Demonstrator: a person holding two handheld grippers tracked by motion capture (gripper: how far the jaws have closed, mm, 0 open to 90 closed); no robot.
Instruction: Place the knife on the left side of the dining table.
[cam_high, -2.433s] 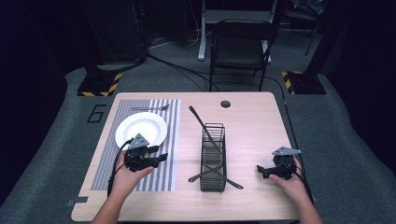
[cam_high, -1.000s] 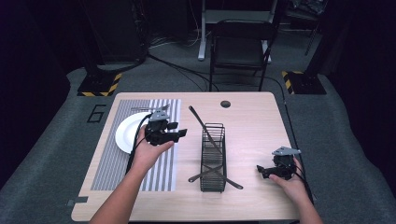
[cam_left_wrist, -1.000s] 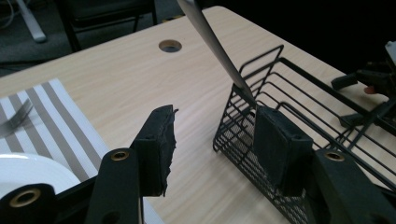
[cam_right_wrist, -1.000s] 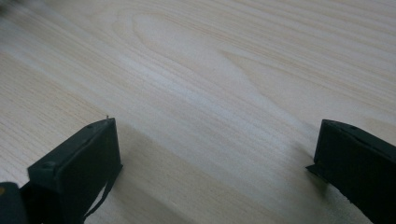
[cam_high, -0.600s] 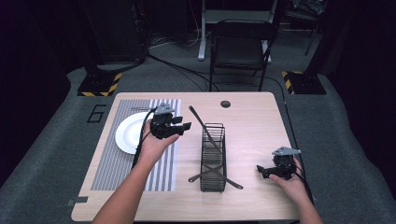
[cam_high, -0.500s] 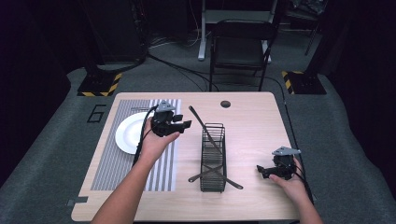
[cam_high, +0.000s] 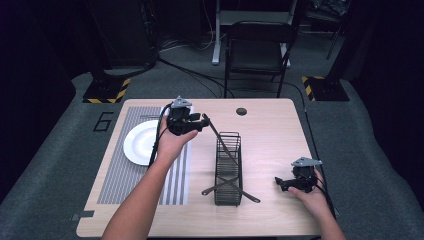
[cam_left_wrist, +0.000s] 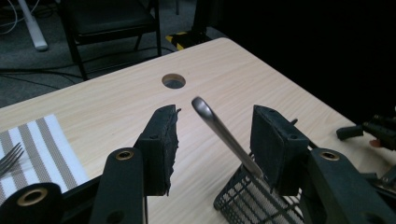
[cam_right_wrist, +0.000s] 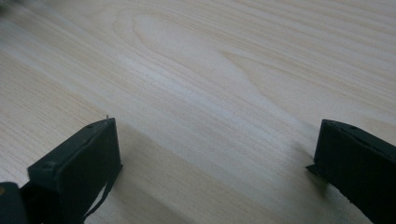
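The left gripper (cam_left_wrist: 212, 140) has its jaws spread to either side of the free end of a metal utensil handle (cam_left_wrist: 224, 134), not touching it; I judge this a line-up for pinching the handle and drawing it out. That handle leans up out of the wire caddy (cam_high: 228, 170), which stands mid-counter and props it within reach. The right gripper (cam_high: 292, 183) rests low on the counter (cam_high: 270, 130) near its right edge, jaws spread over bare wood and holding nothing, apparently parked. By count: two grippers; one caddy; three utensil handles, one leaning, two poking out near its base; one white plate (cam_high: 140, 142) on one striped placemat (cam_high: 120, 180); one fork (cam_left_wrist: 10, 158) there.
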